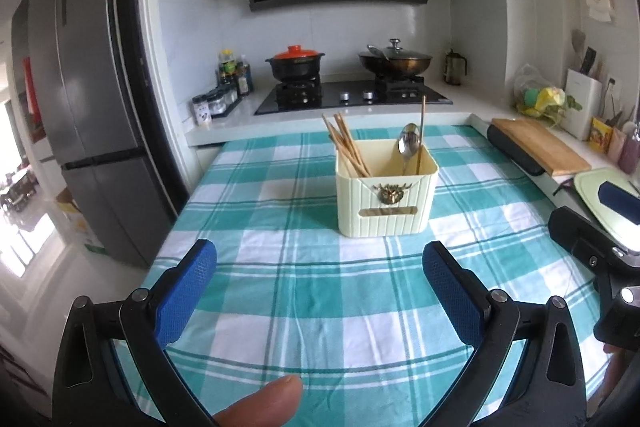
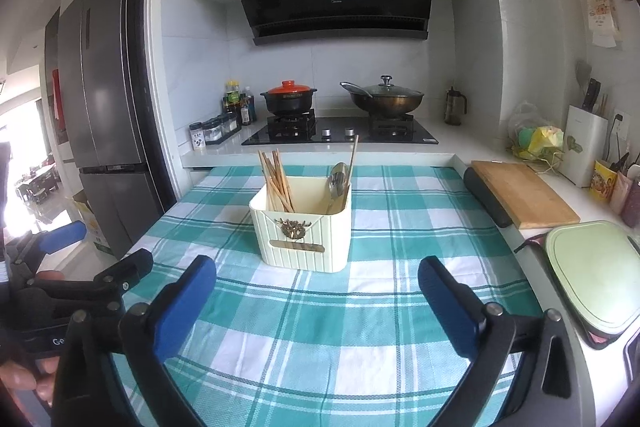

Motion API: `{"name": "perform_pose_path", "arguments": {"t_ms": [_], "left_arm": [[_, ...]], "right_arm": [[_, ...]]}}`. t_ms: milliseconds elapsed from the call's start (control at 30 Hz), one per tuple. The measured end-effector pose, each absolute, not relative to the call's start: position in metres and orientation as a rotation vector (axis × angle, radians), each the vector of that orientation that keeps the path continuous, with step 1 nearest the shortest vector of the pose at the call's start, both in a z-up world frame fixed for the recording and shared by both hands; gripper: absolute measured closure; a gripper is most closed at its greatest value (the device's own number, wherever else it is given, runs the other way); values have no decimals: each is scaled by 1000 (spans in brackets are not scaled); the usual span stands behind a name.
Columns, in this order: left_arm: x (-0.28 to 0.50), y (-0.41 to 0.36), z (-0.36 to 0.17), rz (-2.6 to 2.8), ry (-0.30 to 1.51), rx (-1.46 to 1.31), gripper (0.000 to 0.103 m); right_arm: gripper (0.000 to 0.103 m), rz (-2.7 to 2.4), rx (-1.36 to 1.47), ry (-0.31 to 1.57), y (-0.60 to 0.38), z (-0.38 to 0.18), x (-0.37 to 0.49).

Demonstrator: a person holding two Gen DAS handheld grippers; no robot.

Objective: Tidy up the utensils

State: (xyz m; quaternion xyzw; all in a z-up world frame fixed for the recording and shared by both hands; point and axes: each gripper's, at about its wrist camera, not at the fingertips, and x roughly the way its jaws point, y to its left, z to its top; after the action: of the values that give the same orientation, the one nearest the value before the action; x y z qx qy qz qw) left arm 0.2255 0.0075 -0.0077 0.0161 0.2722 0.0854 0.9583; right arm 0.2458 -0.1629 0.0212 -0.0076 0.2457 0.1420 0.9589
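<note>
- Utensils stand in a cream holder (image 1: 387, 187) on the checked tablecloth (image 1: 280, 287): a bundle of wooden chopsticks (image 1: 346, 147) leans in its left part, and a metal spoon (image 1: 409, 143) with a single chopstick (image 1: 421, 131) stands in its right part.
- Left gripper (image 1: 320, 291) hangs over bare cloth, well short of the holder, its blue pads spread wide with nothing between them.
- Right gripper (image 2: 316, 303) is likewise spread wide and empty, also short of the holder.
- No loose utensil shows on the cloth, so the sorting looks finished or nearly so.
- Risk, as a judgement: the holder looks light and its contents stand tall, so a careless sweep of either tool could tip it and spill the chopsticks.
- The lone chopstick beside the spoon may count as misplaced; pulling it out could drag the spoon along.
- The cloth could slide or wrinkle if a finger catches it.
- Behind the table runs a white counter (image 1: 224, 131) with a gas hob (image 1: 352, 95), a black pot with an orange lid (image 1: 295, 61) and a lidded wok (image 1: 396, 61).
- A grey fridge (image 1: 92, 107) stands at left; a wooden board (image 1: 536, 147) lies at right.
</note>
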Motion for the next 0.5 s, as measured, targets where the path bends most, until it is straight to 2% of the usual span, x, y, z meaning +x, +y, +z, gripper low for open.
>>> {"name": "perform_pose_path", "arguments": {"t_ms": [500], "left_arm": [[223,18,-3,189,575,-11,0]], "right_arm": [[0,316,-69,481,-149,25,232]]}}
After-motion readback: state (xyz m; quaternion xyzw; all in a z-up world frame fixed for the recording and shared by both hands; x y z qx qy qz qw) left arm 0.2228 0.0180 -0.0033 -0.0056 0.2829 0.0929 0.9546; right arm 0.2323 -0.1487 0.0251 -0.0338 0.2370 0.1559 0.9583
